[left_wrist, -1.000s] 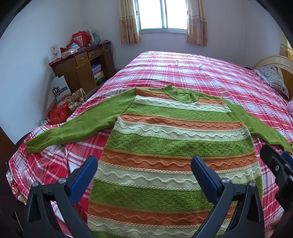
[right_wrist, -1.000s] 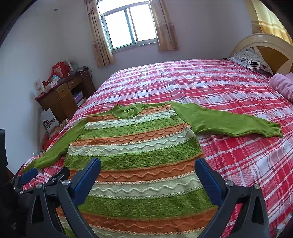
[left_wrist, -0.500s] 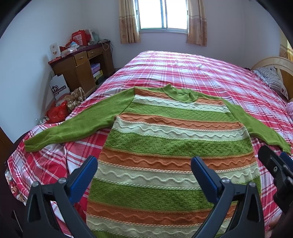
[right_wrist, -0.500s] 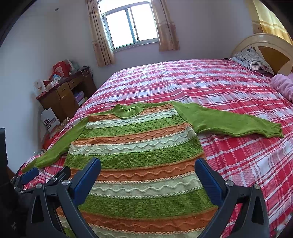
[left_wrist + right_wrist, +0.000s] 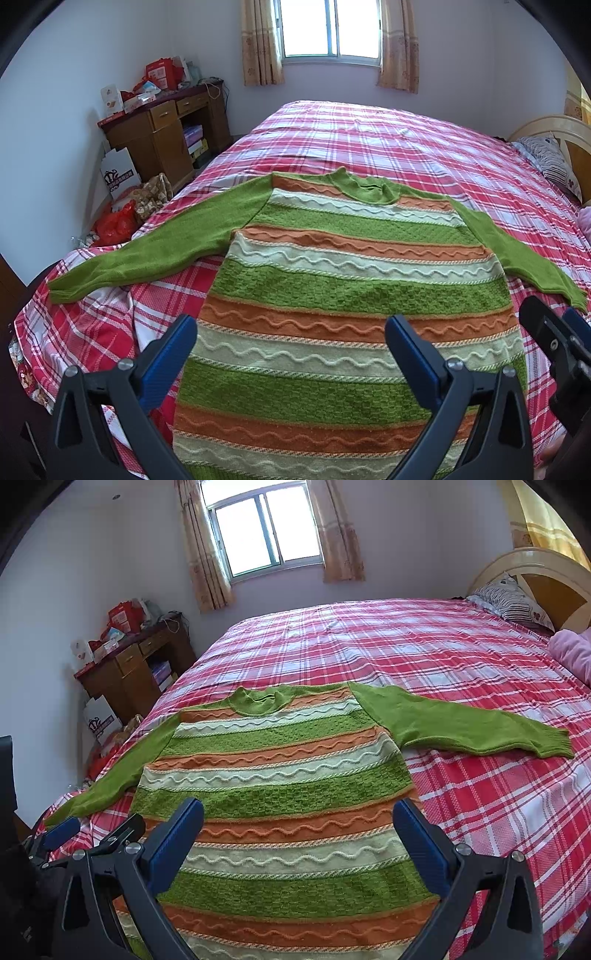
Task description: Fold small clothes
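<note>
Meanwhile, your left gripper (image 5: 290,341) and right gripper (image 5: 297,825) had hardly shifted since a second earlier: both gaped wide, holding nothing, above the striped sweater (image 5: 343,295) spread flat on the plaid bed (image 5: 424,642), collar toward 12 o'clock. Its hem was cut off at 6 o'clock.

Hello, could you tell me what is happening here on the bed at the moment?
A person holds a gripper in each hand over a striped sweater spread flat on a plaid bed, both sleeves out to the sides. The left gripper and the right gripper are both open and hold nothing, poised above the lower part of the sweater. No fold has been made yet.
</note>
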Available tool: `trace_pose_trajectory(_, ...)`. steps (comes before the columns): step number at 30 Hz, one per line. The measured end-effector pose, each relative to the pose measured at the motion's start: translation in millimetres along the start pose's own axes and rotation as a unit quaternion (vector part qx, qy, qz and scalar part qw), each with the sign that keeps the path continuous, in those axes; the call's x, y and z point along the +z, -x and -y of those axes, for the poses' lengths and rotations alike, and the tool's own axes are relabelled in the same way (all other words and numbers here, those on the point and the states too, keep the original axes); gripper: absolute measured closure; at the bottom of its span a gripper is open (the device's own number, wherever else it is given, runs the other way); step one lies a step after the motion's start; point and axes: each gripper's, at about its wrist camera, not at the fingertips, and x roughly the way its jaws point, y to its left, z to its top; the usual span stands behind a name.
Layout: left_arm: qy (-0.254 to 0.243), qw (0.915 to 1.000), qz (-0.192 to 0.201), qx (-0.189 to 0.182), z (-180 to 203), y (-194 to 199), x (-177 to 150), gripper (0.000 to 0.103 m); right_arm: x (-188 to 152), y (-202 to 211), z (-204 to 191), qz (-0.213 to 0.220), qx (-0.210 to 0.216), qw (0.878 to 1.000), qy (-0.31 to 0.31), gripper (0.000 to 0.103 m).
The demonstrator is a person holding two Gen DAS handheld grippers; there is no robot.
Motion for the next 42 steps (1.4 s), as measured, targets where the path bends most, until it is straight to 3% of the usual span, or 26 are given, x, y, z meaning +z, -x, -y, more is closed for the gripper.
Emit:
trace_pose_trajectory(3,-0.001,1.0000,-0.001,0.000,0.3,-0.6,-0.9,0.000,-1.7,-0.8,0.1,0.016,0.005,1.000,0.000,0.001)
trace_pose_trajectory(18,0.002,0.9999,-0.013,0.005,-0.4,-16.6,-1.0,0.000,-0.1,-11.0,6.4,-0.001,-0.001,1.000,0.002,0.001)
trace_pose_trajectory(25,0.005,0.9997,-0.021,0.009,-1.0,-50.0,7.1,0.000,7.7,-33.5,53.0,-0.010,-0.012,0.999,-0.034,0.001)
trace_pose_trajectory(31,-0.013,0.9999,-0.001,0.008,2.0,-77.3,17.5,0.000,13.3,-43.5,129.1,0.004,-0.031,0.995,-0.097,0.002)
trace_pose_trajectory(35,-0.004,0.9986,0.053,0.003,-10.9,-90.0,21.0,0.000,9.5,-49.5,200.3,0.000,-0.048,0.978,-0.201,0.003)
trace_pose_trajectory(37,0.013,0.9976,0.068,0.007,-19.8,-100.0,23.4,0.000,7.5,-49.6,241.4,0.007,-0.074,0.966,-0.249,0.013)
trace_pose_trajectory(40,0.024,0.9989,0.037,0.013,-26.4,-121.9,29.1,0.000,6.5,-50.5,306.8,0.019,-0.109,0.945,-0.309,0.032)
trace_pose_trajectory(42,0.033,0.9992,0.018,0.017,-29.5,-135.5,29.3,0.000,3.5,-54.4,352.5,0.024,-0.115,0.925,-0.362,0.033)
